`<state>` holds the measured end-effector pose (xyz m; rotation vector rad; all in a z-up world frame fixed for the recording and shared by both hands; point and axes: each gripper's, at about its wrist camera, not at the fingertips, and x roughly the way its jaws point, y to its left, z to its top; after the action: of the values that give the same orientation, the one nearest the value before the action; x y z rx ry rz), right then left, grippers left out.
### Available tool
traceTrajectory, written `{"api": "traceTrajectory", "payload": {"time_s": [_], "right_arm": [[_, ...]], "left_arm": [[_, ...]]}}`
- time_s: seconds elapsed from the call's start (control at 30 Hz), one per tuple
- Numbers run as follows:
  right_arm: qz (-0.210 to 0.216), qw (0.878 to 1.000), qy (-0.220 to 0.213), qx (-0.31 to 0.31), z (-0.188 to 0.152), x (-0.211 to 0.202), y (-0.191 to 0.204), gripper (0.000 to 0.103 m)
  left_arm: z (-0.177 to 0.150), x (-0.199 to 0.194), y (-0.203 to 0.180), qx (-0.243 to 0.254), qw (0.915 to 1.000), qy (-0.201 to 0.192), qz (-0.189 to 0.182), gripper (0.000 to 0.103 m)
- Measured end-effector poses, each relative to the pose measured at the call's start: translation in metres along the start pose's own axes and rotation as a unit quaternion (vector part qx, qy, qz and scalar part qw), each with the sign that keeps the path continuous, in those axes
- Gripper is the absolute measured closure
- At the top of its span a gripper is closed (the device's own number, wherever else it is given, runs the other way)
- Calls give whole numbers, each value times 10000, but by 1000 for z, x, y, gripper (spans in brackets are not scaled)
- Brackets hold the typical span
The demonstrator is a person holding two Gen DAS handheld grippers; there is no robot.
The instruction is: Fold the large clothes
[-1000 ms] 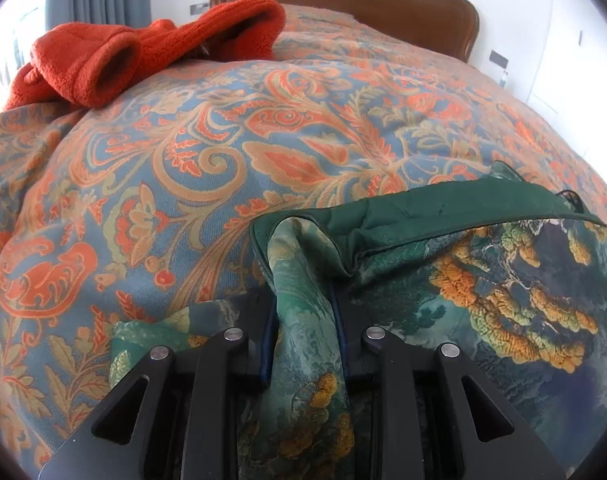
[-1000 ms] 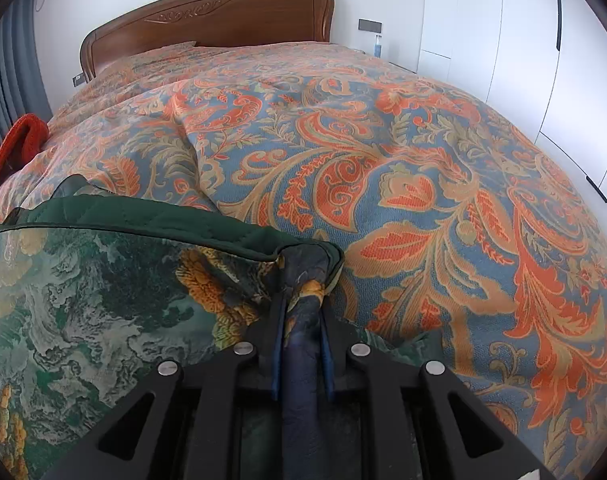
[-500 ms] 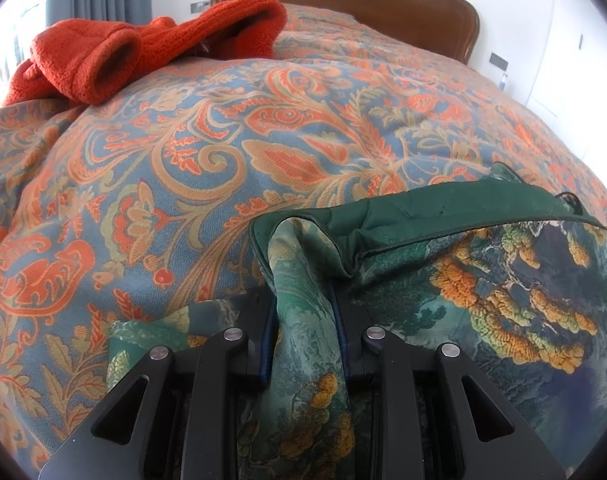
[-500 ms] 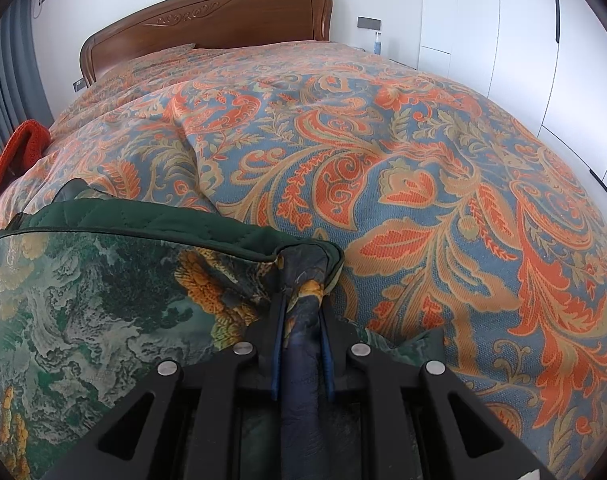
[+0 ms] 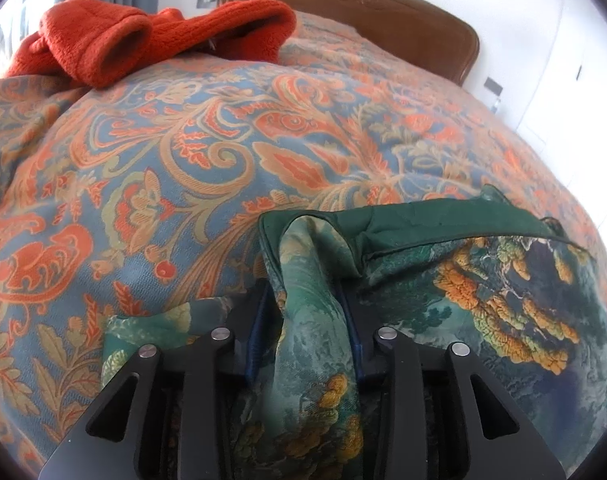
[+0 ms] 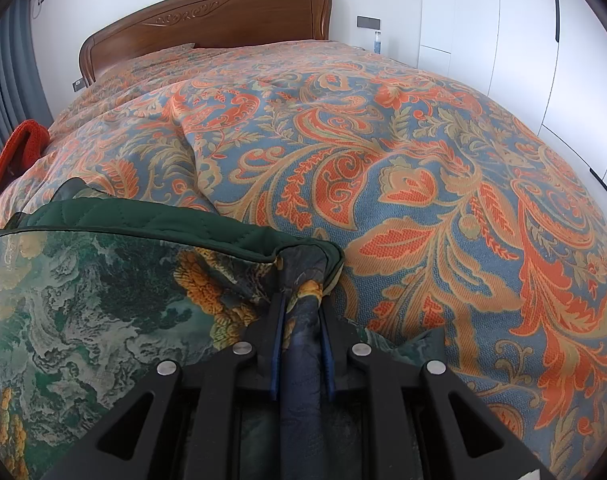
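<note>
Left gripper (image 5: 307,312) jaws opening around the green jacket (image 5: 483,280) corner; right gripper (image 6: 301,320) clamps its corner at 6 o'clock; release both evenly, flat on the bed (image 6: 383,140).

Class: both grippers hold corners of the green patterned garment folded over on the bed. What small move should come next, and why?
Probably let go and draw both back. The green garment already lies folded over on the bedspread; the left gripper jaws are opening around its corner, while the right gripper is clamped.
</note>
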<state>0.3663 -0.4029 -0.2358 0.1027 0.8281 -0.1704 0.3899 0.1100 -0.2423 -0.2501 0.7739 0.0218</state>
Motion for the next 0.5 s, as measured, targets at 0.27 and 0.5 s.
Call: {"api": "traceTrajectory", "payload": {"time_s": [0.27,0.5], "right_arm": [[-25,10000,-5,-14,0,0,0,86],[-11,10000,-34,3,-1,-1,0,85]], "left_arm": [[0,-6,-1,15,9998,-114,183,54],[-2,-15,0,-35,9983,-328,477,22]]}}
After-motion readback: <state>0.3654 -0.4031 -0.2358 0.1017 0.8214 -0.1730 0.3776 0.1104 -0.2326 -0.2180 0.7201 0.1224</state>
